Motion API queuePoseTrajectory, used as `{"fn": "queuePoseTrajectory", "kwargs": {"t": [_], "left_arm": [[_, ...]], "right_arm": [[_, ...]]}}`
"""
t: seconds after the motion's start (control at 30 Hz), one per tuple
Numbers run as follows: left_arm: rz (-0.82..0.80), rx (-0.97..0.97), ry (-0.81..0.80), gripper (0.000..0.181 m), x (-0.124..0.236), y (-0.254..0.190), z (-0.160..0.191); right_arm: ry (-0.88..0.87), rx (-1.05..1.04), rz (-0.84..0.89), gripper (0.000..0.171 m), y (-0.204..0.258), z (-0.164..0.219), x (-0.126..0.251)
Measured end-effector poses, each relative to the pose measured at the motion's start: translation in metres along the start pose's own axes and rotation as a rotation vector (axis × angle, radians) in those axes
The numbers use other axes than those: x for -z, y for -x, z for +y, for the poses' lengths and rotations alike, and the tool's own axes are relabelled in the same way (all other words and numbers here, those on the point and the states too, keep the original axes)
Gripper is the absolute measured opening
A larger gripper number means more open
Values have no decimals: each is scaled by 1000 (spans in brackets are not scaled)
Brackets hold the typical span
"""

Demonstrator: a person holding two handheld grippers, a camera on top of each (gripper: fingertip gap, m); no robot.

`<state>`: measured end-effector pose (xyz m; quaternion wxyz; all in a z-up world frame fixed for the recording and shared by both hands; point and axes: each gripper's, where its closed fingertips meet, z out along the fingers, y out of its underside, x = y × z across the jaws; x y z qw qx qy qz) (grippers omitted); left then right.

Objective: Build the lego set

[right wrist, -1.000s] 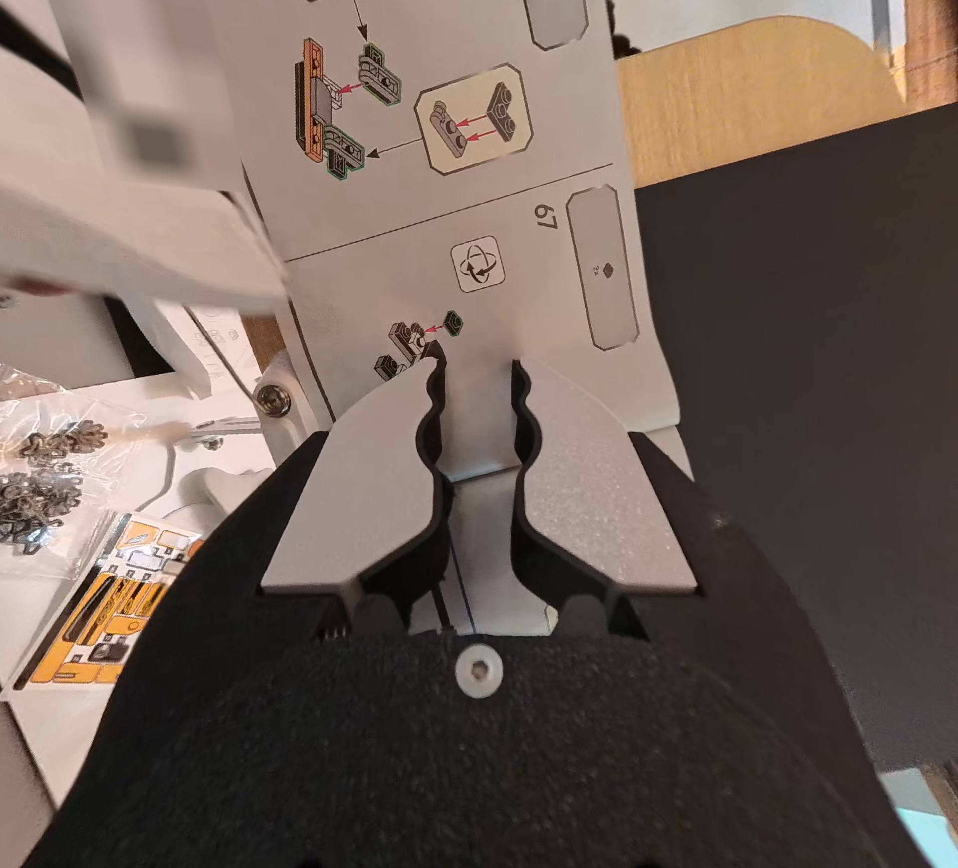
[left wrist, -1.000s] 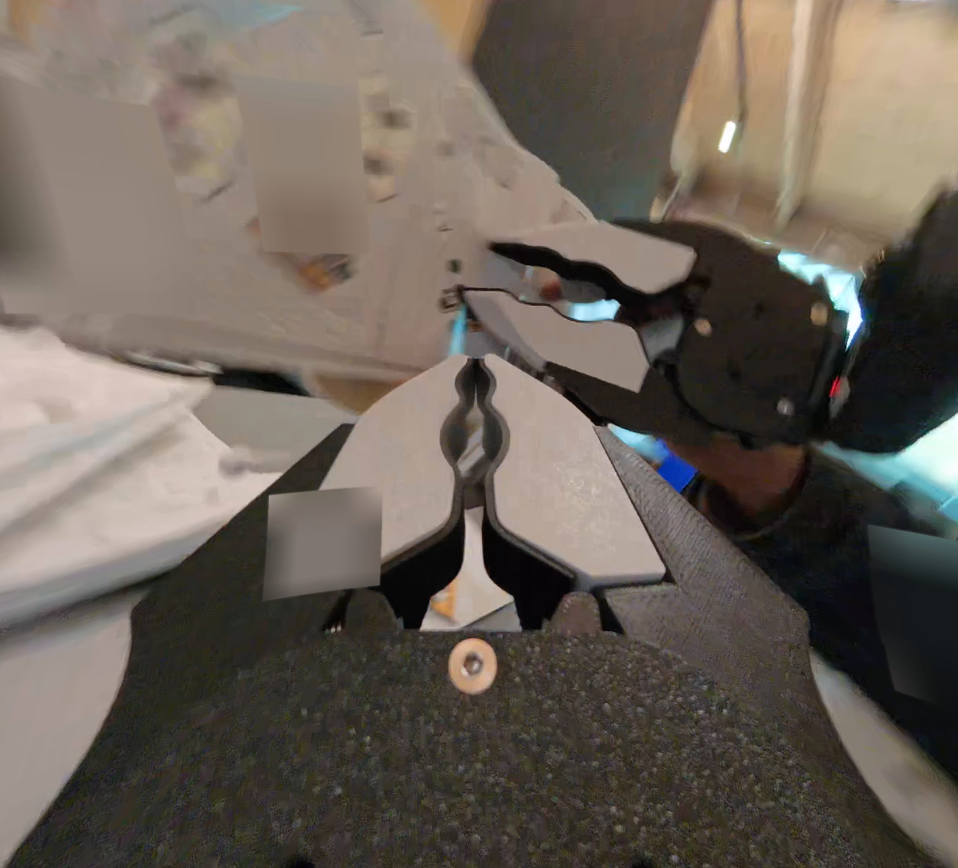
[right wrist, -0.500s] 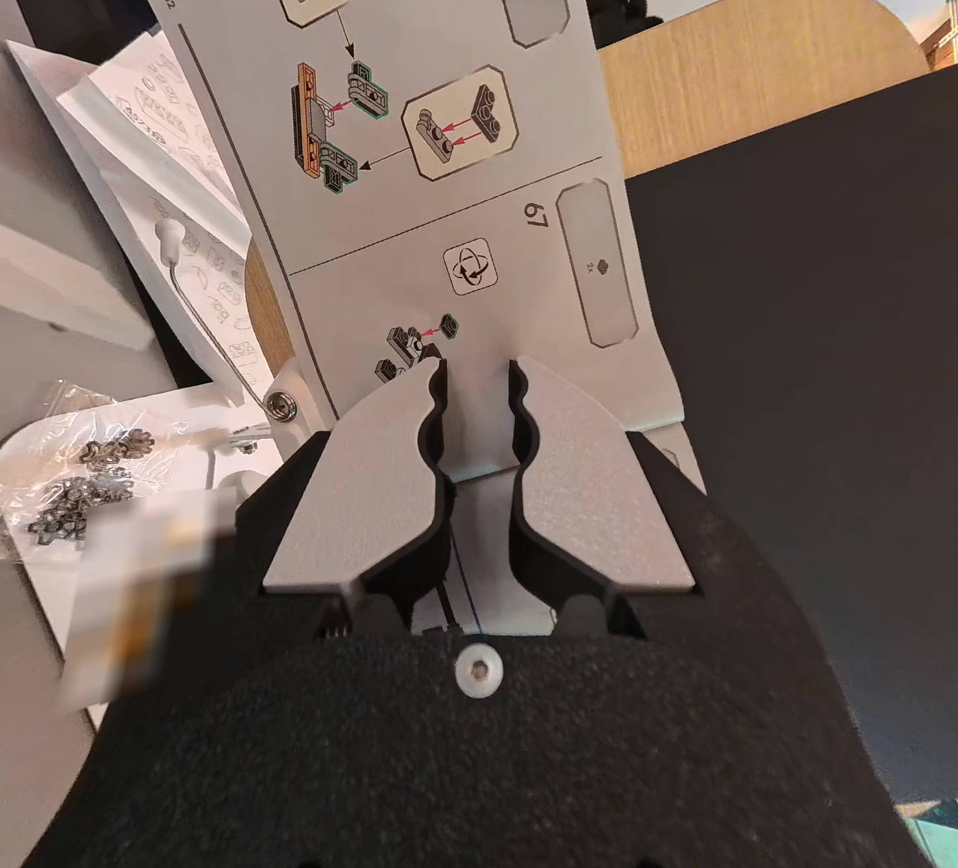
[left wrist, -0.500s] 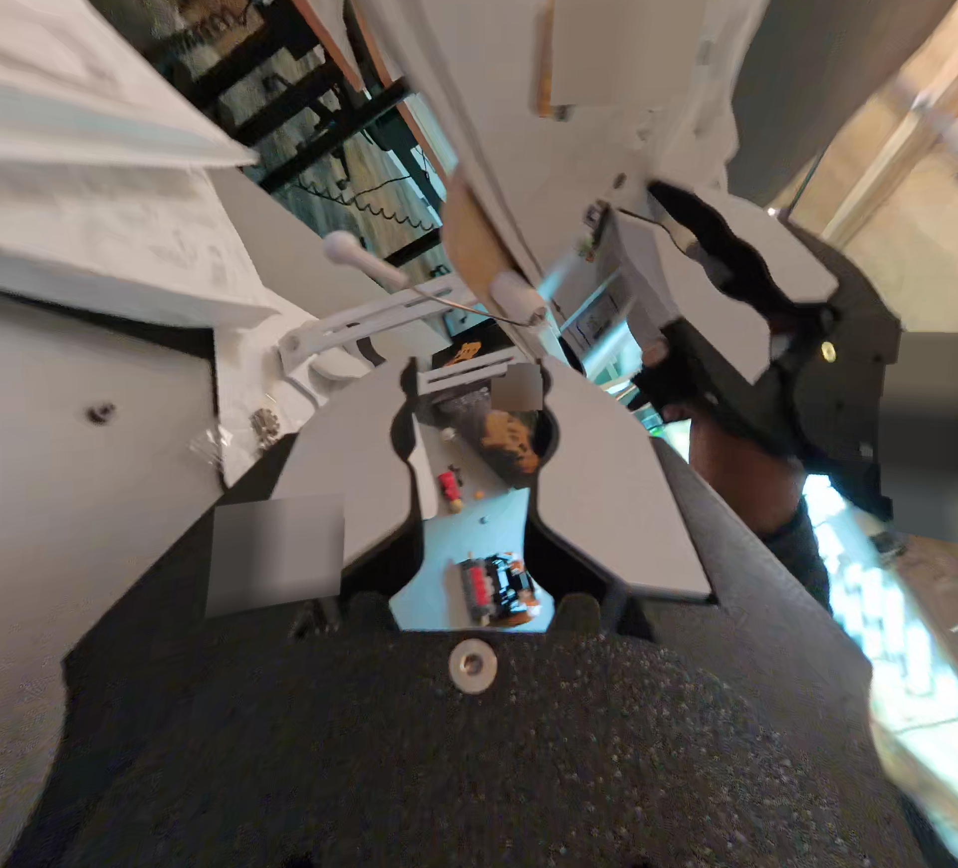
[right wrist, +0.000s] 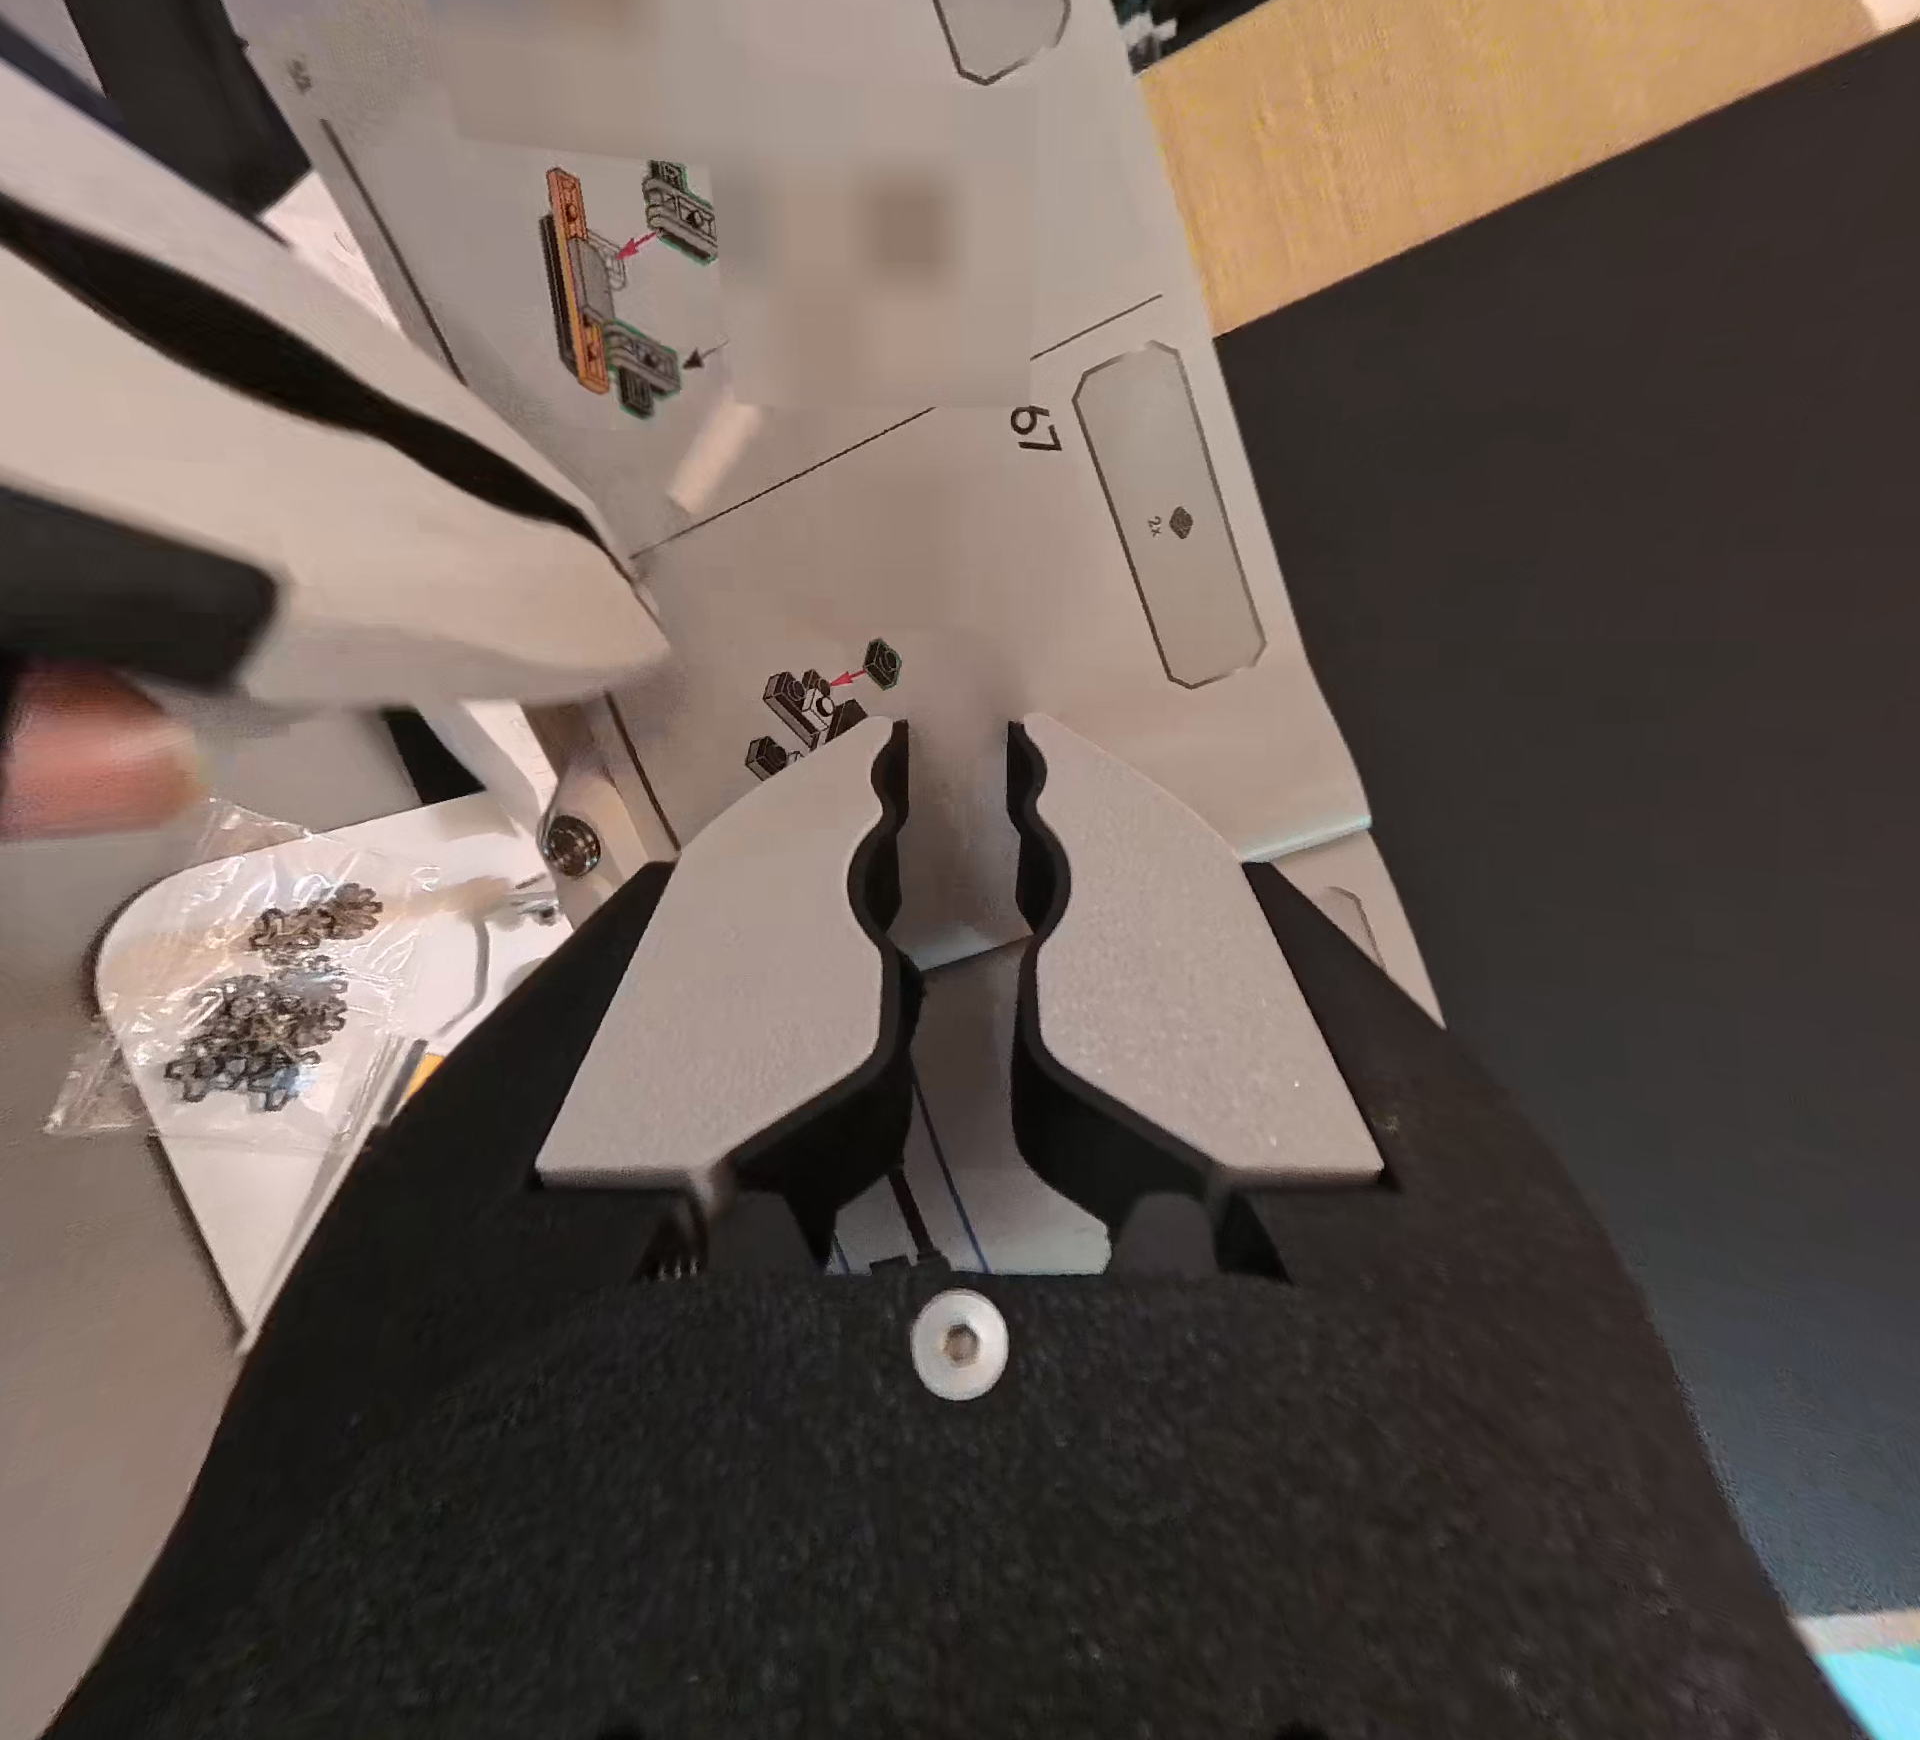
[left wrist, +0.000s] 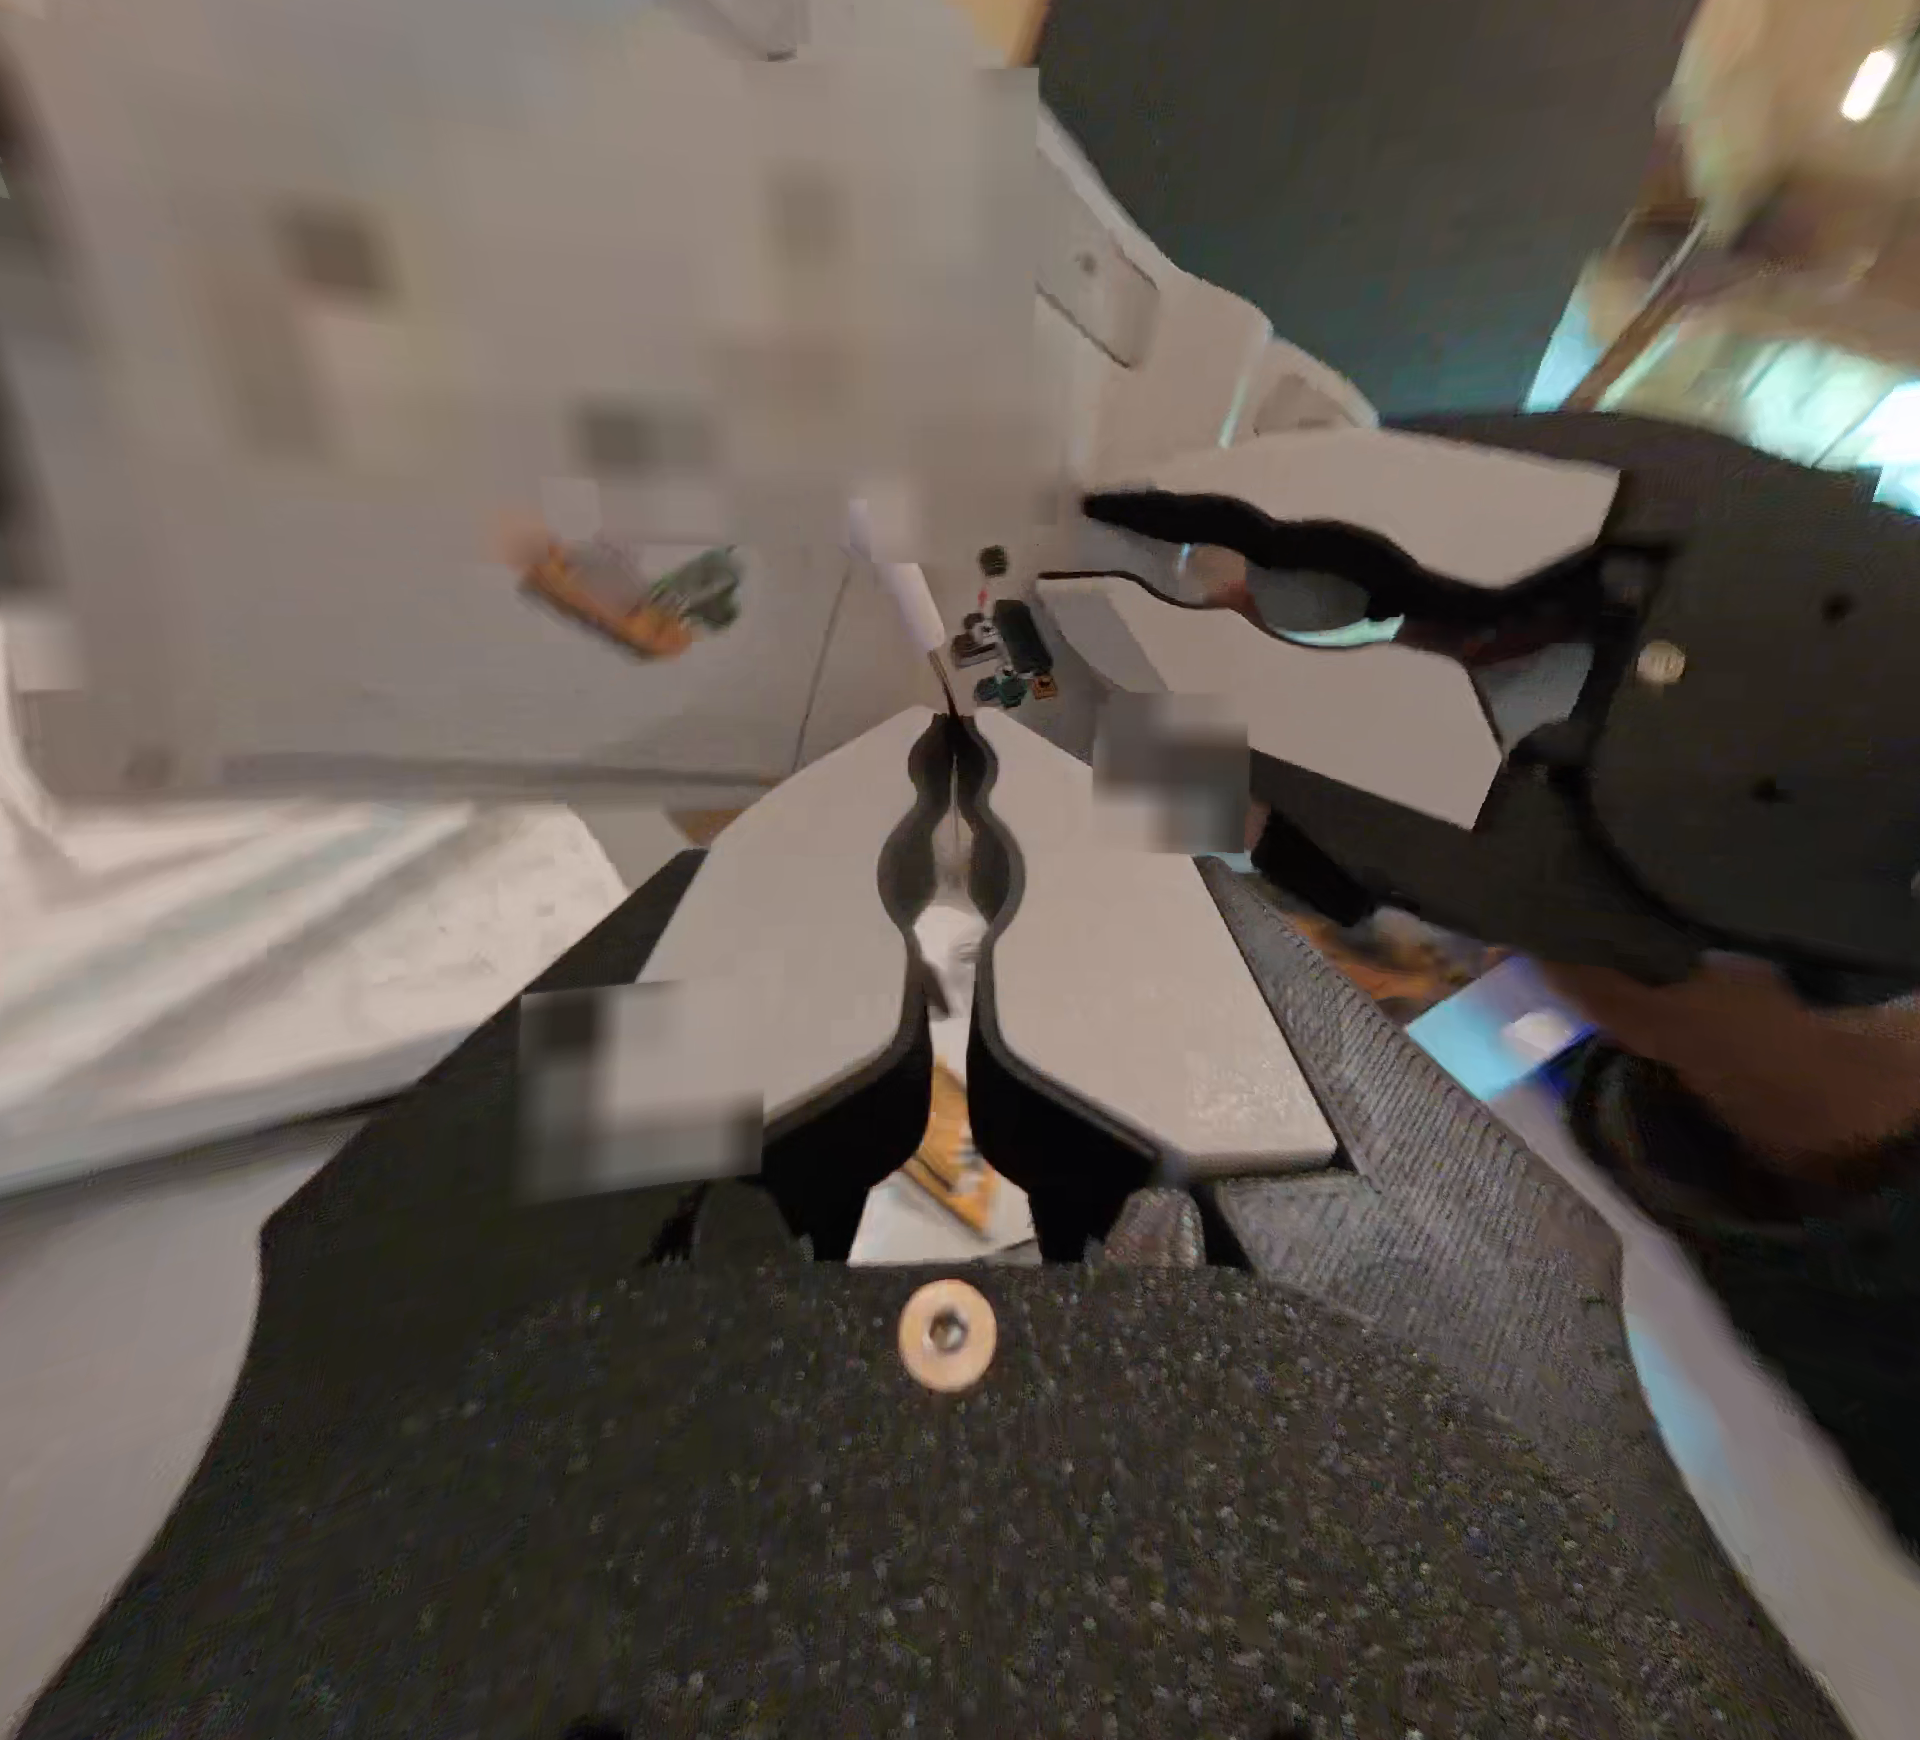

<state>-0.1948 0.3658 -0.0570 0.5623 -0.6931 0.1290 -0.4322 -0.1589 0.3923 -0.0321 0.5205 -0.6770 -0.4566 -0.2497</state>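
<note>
Here the left gripper (left wrist: 953, 734) is seen pinched shut on the edge of an instruction page (left wrist: 436, 402), while the right gripper (right wrist: 956, 734) is held open, its jaws parted before the same page (right wrist: 831, 547), nothing between them. A tear or a crease is judged likely if the thin sheet is pulled while clamped, and the page could slip from so narrow a grip. No assembled model can be made out; loose dark lego pieces are kept in a clear bag (right wrist: 249, 984) on the white stand base (right wrist: 488, 859), left of the right gripper. A dark panel (right wrist: 1610, 651) stands just right of the page, and reach toward the bag is partly blocked by the left gripper (right wrist: 312, 547) crossing that view.
</note>
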Motion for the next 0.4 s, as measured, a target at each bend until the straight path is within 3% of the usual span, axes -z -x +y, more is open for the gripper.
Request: {"fn": "queuePoseTrajectory", "kwargs": {"t": [0.2, 0.4], "left_arm": [[-45, -619, 153, 1, -21, -21, 2], [3, -725, 245, 1, -26, -15, 3]], "right_arm": [[-23, -119, -68, 16, -2, 2, 1], [-154, -293, -158, 21, -13, -2, 30]]}}
